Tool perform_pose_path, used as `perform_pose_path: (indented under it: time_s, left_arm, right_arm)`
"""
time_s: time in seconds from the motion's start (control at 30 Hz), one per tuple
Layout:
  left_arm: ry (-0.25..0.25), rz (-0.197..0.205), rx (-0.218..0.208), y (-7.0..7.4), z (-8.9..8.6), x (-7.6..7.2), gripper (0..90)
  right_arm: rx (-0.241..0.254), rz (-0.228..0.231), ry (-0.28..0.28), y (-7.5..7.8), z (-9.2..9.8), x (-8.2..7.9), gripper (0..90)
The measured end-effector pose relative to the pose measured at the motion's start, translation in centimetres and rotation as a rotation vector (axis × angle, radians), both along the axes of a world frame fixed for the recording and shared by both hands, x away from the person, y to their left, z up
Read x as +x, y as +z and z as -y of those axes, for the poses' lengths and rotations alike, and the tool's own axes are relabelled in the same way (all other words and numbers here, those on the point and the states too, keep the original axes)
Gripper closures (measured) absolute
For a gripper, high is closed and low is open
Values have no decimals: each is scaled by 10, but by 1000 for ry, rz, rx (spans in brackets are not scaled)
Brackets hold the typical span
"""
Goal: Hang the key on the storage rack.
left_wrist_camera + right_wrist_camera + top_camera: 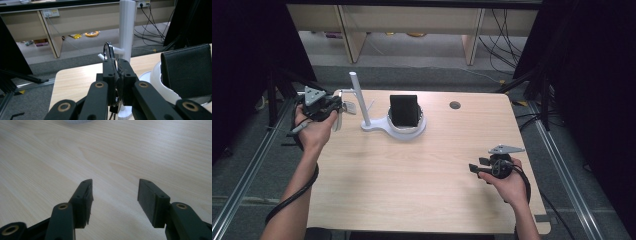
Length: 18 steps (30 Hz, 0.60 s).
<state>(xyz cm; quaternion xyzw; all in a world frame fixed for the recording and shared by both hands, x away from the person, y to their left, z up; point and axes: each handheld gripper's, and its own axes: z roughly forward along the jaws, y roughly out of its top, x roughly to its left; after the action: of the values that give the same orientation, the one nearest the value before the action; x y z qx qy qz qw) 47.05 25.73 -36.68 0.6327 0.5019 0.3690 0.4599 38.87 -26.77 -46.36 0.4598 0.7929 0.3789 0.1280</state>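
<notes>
My left gripper [337, 106] is held above the table's far left corner, shut on a thin-rimmed thing that looks like a pair of glasses [347, 106]. In the left gripper view its dark rim [110, 50] stands up out of the shut jaws [117, 65], right beside the short side peg of a white stand [127, 25]. The stand's post [360, 100] rises from a white dish [412, 131] that holds an upright black wallet [404, 110]. My right gripper [472, 167] rests low near the table's right front, open with only bare wood between its fingers [115, 192].
The light wooden table [412, 180] has a round cable hole [455, 105] at the far right. Beyond its far edge are desk legs, cables and grey floor. Black tripod legs stand at both sides.
</notes>
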Motion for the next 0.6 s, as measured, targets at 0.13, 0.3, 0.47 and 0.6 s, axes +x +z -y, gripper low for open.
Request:
perform_pose_path:
  time_s: [0.13,0.3,0.47,0.6]
  left_arm:
    - [7,11,9,2,3,2,855]
    - [12,19,39,2,8,4,855]
    - [17,26,60,1,13,7,854]
    - [19,32,85,0,19,8,854]
  right_arm:
    - [26,2,3,-2,-1,1,470]
    - [43,16,32,-4,0,3,470]
    - [31,32,-12,-6,-2,2,470]
    - [31,37,-4,-6,-2,2,470]
